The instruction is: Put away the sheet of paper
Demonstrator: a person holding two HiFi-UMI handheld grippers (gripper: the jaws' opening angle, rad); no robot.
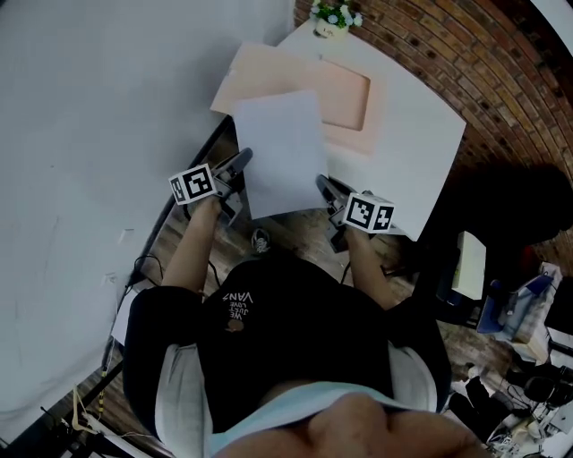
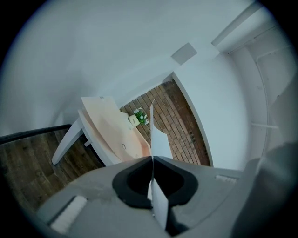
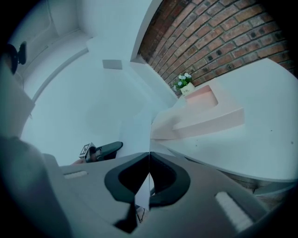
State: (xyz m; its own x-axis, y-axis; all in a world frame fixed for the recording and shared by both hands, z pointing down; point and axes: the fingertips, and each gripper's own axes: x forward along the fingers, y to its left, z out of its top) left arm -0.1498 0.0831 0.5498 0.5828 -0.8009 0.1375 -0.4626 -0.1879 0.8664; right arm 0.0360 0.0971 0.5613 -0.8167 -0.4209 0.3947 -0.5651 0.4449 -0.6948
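A white sheet of paper (image 1: 280,154) hangs in the air above the near part of the white table (image 1: 421,134), held at both lower side edges. My left gripper (image 1: 240,163) is shut on its left edge; in the left gripper view the paper (image 2: 157,139) runs edge-on between the closed jaws. My right gripper (image 1: 324,186) is shut on the right edge, and the paper (image 3: 135,135) passes through its jaws too. Beyond the sheet lies an open pink folder (image 1: 345,94) on the table.
A small pot of flowers (image 1: 333,20) stands at the table's far end against the brick wall (image 1: 466,54). A white wall (image 1: 81,134) runs along the left. Dark wooden floor (image 1: 295,233) shows below the table's near edge, with clutter at the right.
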